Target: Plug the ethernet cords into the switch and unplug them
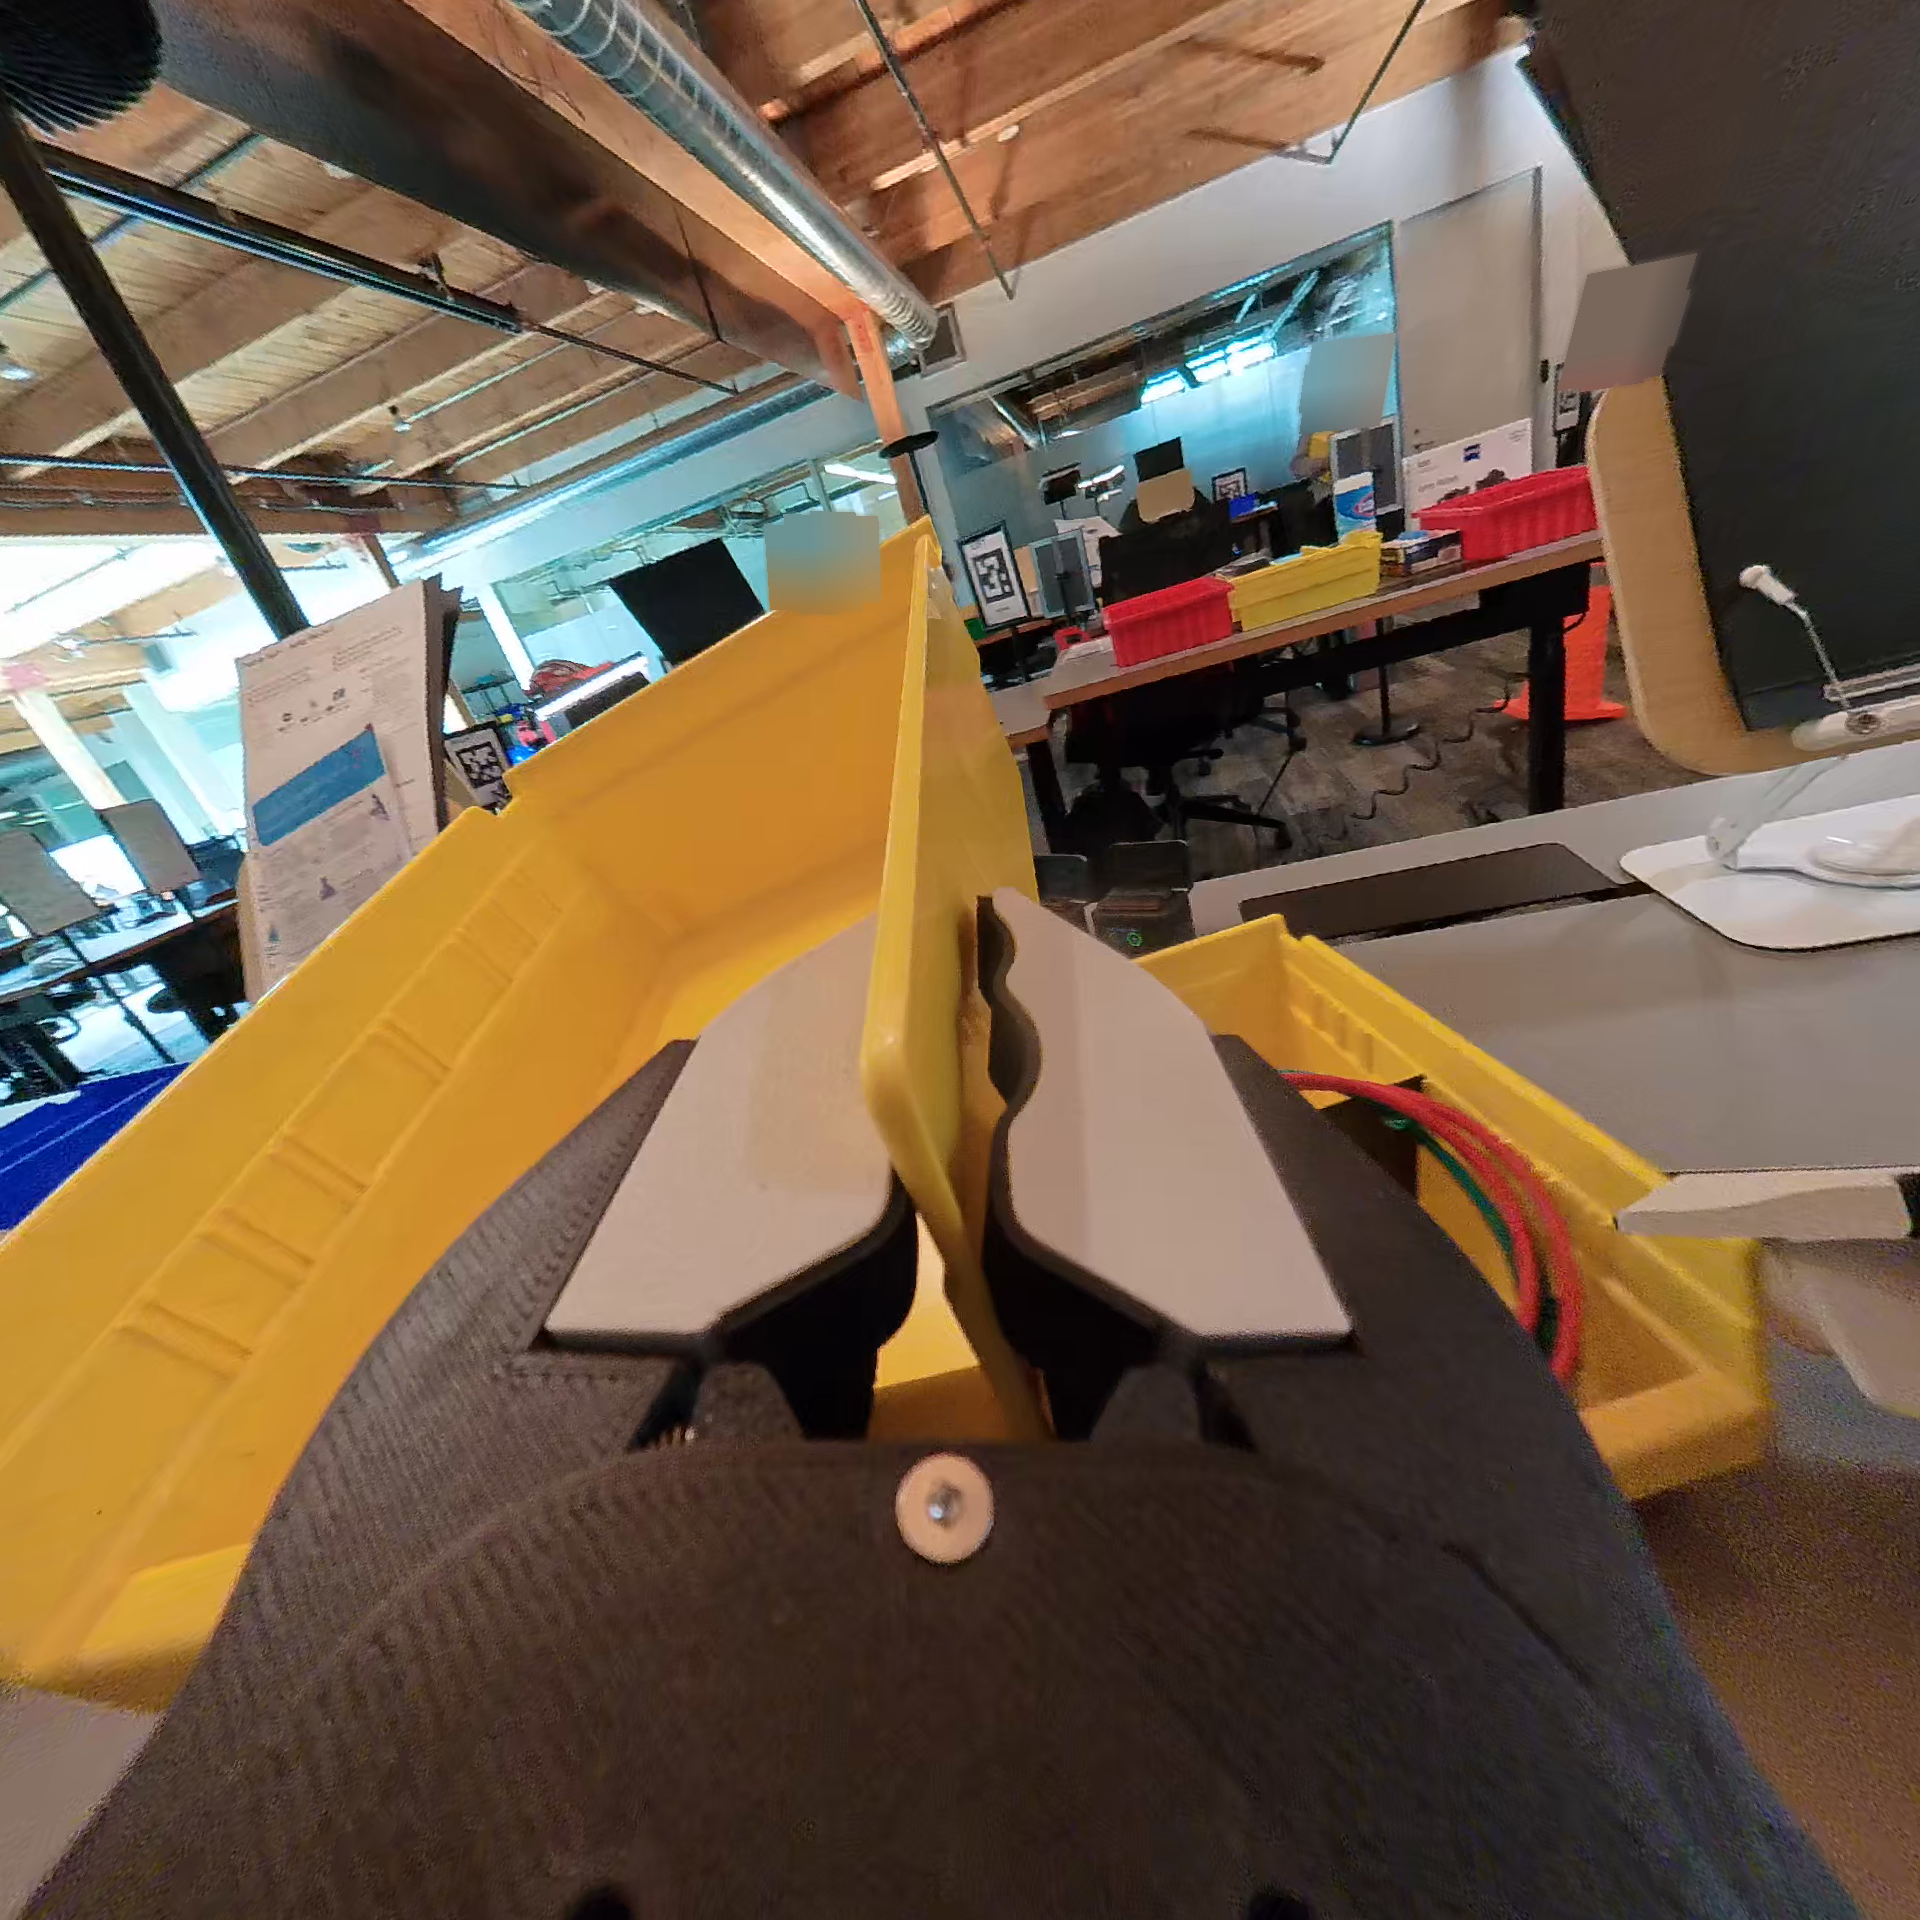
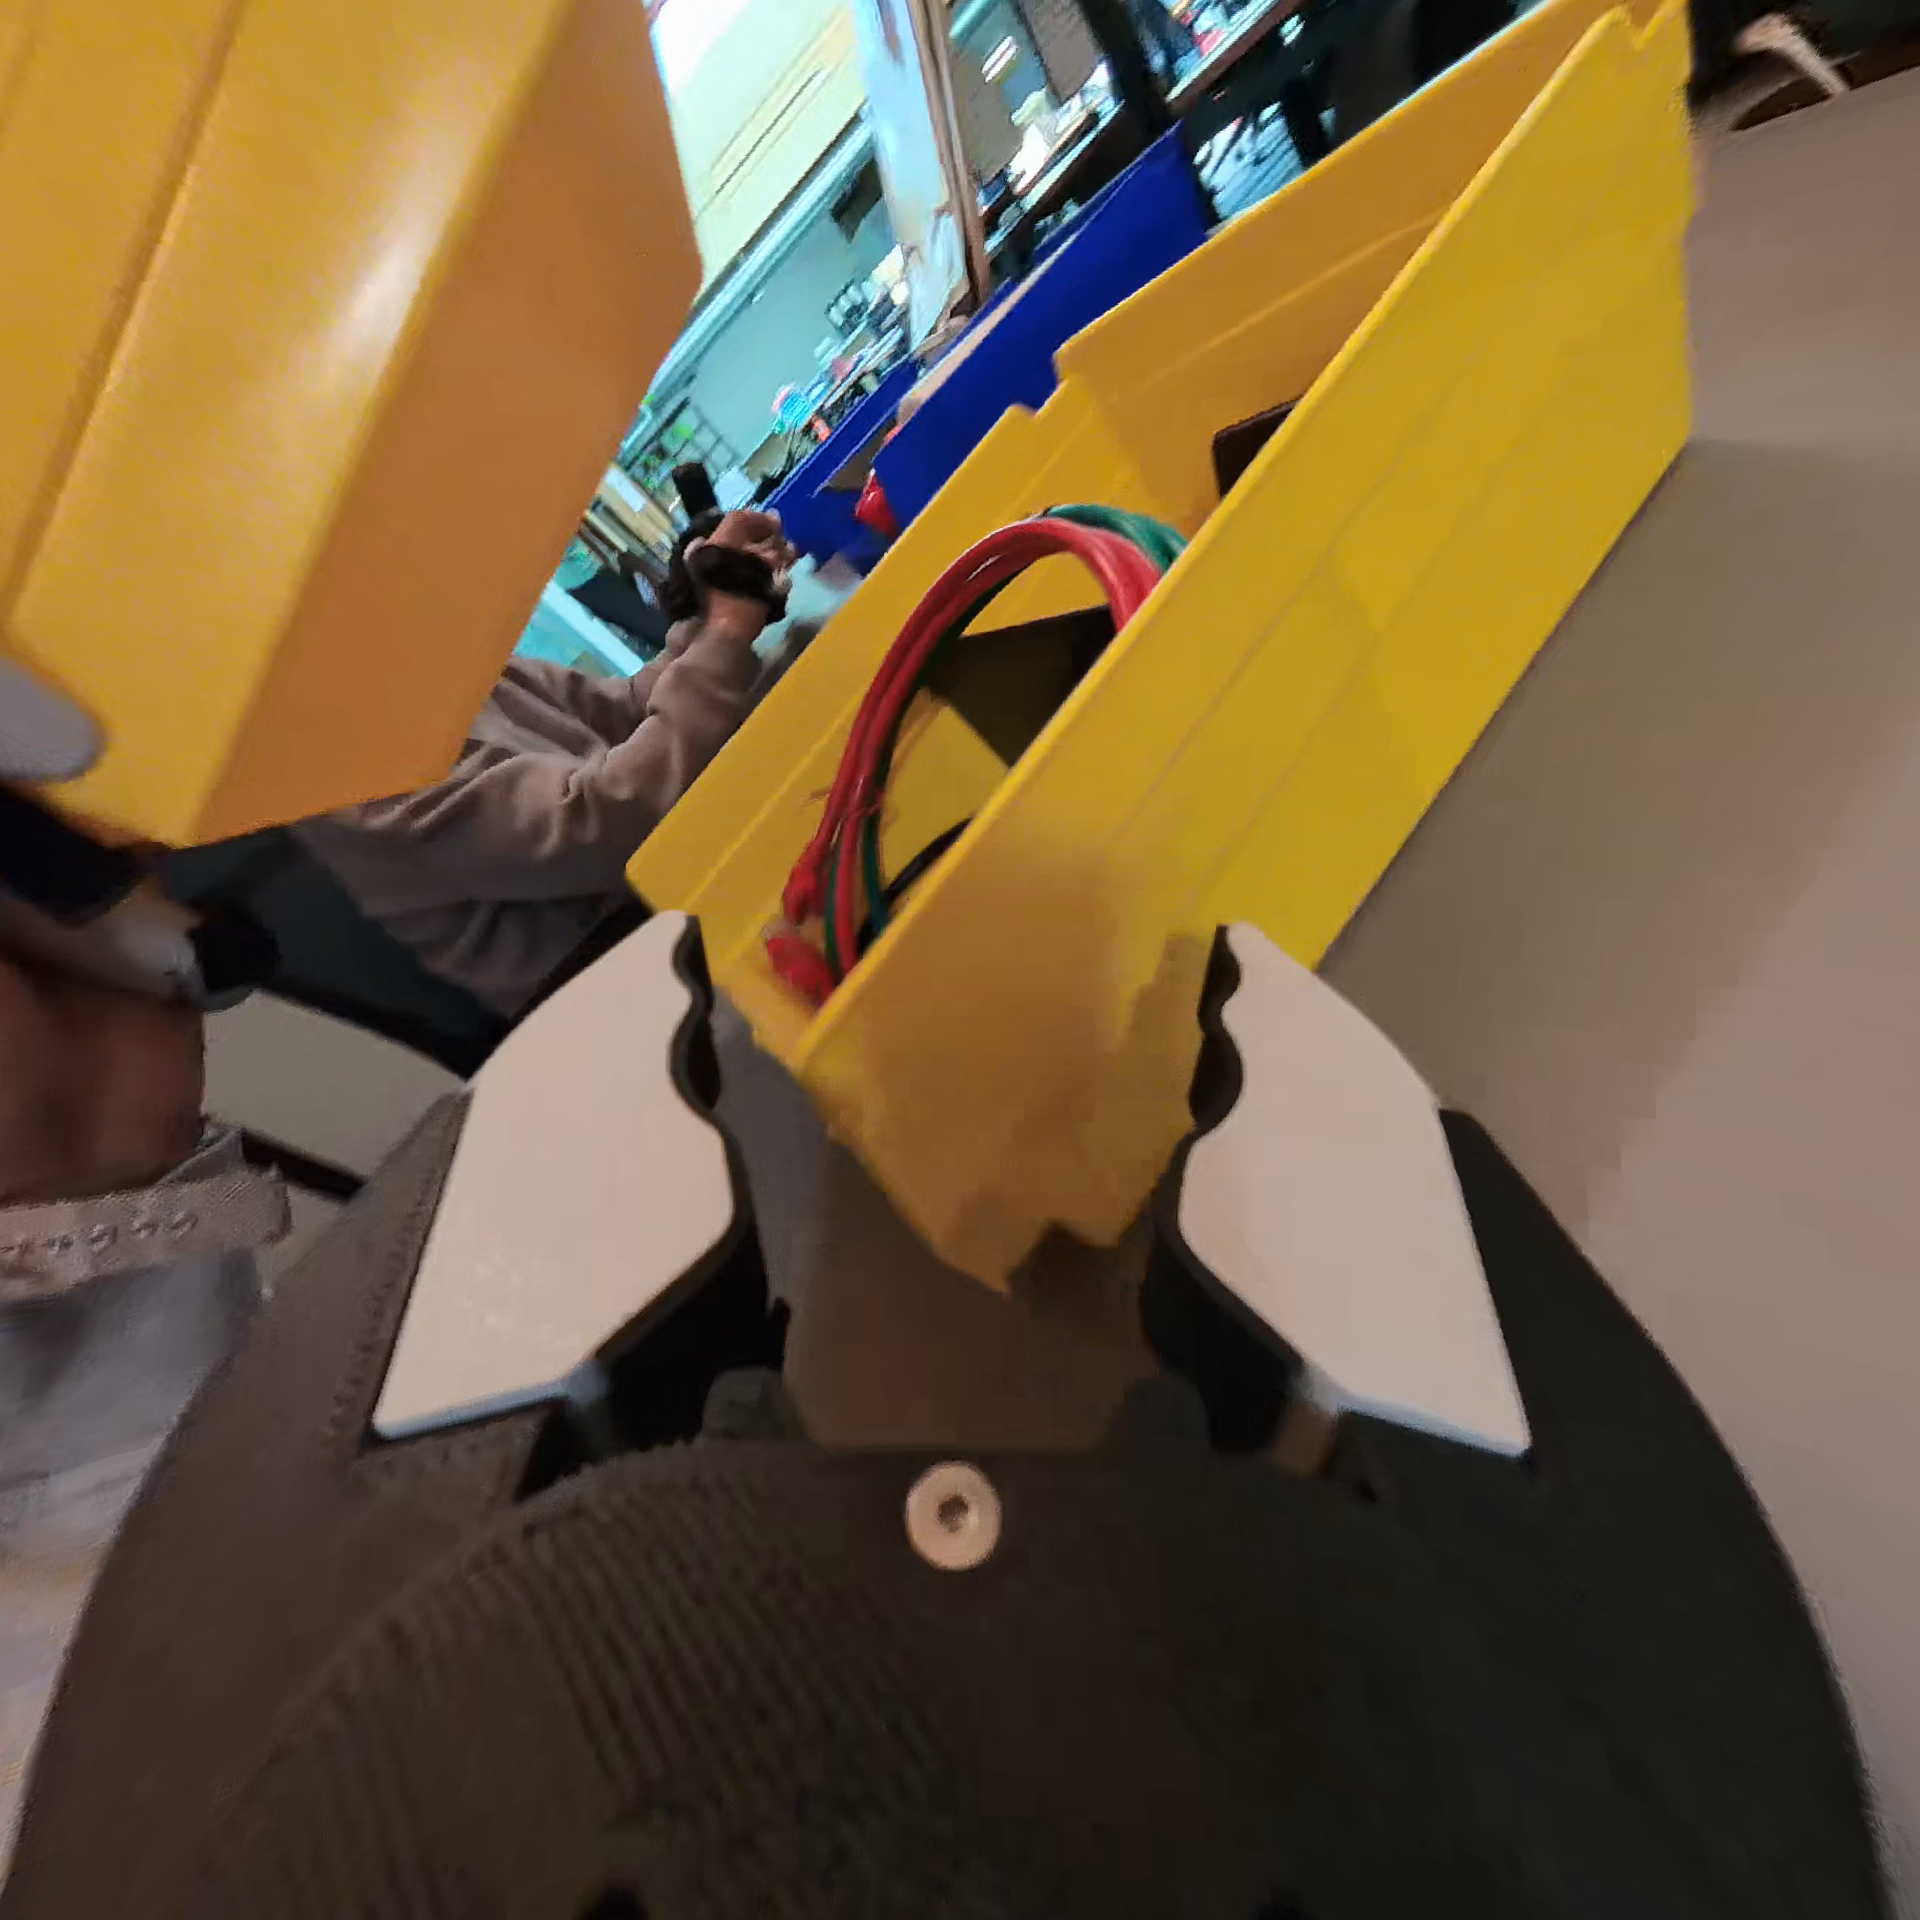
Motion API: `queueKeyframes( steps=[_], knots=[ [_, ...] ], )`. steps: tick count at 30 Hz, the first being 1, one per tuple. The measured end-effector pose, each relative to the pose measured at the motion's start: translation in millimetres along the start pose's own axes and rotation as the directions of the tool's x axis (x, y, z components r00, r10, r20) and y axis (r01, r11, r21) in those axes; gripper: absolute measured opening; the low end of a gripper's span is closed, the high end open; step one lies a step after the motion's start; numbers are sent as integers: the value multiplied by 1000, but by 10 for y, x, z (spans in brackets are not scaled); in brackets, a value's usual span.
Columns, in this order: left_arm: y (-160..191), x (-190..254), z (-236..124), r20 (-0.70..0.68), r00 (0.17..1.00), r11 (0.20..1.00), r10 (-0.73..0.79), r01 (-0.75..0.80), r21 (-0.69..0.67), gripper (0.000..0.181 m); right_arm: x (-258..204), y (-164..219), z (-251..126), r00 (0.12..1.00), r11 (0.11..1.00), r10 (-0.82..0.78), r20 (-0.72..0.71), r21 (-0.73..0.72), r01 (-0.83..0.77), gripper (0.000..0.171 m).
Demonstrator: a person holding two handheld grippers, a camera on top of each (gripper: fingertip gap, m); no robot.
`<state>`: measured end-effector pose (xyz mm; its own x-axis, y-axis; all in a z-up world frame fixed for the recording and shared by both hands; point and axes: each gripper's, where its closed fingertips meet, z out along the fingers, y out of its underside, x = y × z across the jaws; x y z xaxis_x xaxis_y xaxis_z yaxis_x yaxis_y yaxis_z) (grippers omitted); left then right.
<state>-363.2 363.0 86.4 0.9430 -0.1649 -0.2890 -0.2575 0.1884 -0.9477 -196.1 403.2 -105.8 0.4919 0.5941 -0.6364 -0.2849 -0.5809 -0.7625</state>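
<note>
Only the right view shows red cords' (image 2: 831, 831) plugs.

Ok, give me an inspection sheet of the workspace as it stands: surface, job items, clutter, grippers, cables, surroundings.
Surface: grey table, bare where visible.
Job's things: loaded yellow bin on the table holds a dark box, possibly the switch; too hidden to confirm.
Clutter: empty yellow bin, lifted and tilted; white lamp base.
Grippers: left hand-held gripper shut on the empty bin's side wall; right hand-held gripper open, the loaded bin's near corner between its fingers.
Cables: red cords and green cord looped in the loaded bin; plugs loose, nothing seen plugged in.
Surroundings: open workshop, tables with red bins, blue bin, a person's sleeve.
</note>
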Motion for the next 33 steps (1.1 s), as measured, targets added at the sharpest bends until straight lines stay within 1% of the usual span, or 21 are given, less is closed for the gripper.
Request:
queueKeyframes(
  steps=[2, 4, 7, 9, 11, 13, 16, 18, 19, 20, 22, 23, 24, 25, 26, 28, 29, 30, 31, 33],
  knots=[
    [26, 43, 25, -26, 1000, 1000, -13, 12, -5, 7, 7, 51, -175, 998, 998, -58, 5, -30, 58, 89],
    [50, 112, 55, -57, 998, 1000, -21, 21, -11, 7, 73, 97, -457, 993, 991, -114, -6, -66, 113, 86],
    [37, 321, 90, -125, 992, 1000, -18, 16, -20, 6, 235, 141, -1037, 978, 972, -202, -49, -134, 194, 78],
    [-24, 554, 106, -190, 982, 1000, 5, -9, -23, 7, 387, 138, -1491, 953, 948, -286, -105, -174, 265, 74],
    [-135, 871, 102, -263, 964, 999, 32, -36, -8, 7, 607, 114, -1984, 905, 919, -374, -200, -207, 334, 69],
    [-270, 1266, 72, -346, 936, 998, 58, -55, 18, 7, 804, 83, -2506, 871, 920, -383, -307, -212, 330, 66],
    [-468, 1984, -59, -493, 865, 995, 95, -72, 66, 7, 905, 7, -3297, 863, 960, -280, -420, -99, 263, 62],
    [-540, 2511, -202, -592, 798, 993, 113, -71, 94, 7, 920, -65, -3826, 842, 966, -228, -489, -3, 259, 60],
    [-553, 2789, -301, -641, 758, 992, 122, -72, 103, 7, 931, -100, -4097, 812, 957, -237, -534, 14, 289, 61],
    [-554, 3063, -410, -686, 716, 991, 130, -75, 110, 7, 956, -137, -4384, 754, 939, -277, -596, -2, 343, 61],
    [-524, 3581, -631, -765, 630, 991, 135, -74, 114, 8, 1010, -229, -4973, 575, 885, -360, -735, -74, 460, 56],
    [-504, 3817, -730, -798, 589, 992, 125, -66, 106, 8, 1012, -262, -5217, 504, 865, -374, -778, -97, 492, 54],
    [-488, 4032, -809, -826, 553, 994, 108, -55, 93, 8, 1002, -278, -5402, 471, 859, -365, -803, -96, 503, 52],
    [-474, 4228, -864, -849, 522, 996, 89, -44, 77, 8, 983, -284, -5527, 477, 865, -330, -815, -59, 498, 51],
    [-451, 4415, -893, -866, 495, 998, 71, -37, 60, 8, 955, -290, -5593, 519, 875, -270, -811, 18, 484, 50],
    [-391, 4758, -903, -889, 456, 999, 46, -45, 29, 8, 864, -302, -5576, 661, 884, -139, -738, 208, 418, 51],
    [-362, 4912, -895, -895, 443, 998, 47, -58, 24, 7, 821, -296, -5531, 721, 889, -96, -687, 267, 373, 53],
    [-328, 5059, -885, -901, 430, 997, 58, -75, 28, 8, 796, -280, -5492, 755, 895, -72, -652, 292, 338, 55],
    [-322, 5186, -863, -895, 435, 994, 93, -87, 61, 7, 787, -261, -5467, 766, 900, -63, -640, 295, 321, 56],
    [-282, 5438, -808, -886, 441, 987, 146, -128, 99, 8, 773, -202, -5442, 763, 909, -80, -642, 267, 320, 56]
  ],
)
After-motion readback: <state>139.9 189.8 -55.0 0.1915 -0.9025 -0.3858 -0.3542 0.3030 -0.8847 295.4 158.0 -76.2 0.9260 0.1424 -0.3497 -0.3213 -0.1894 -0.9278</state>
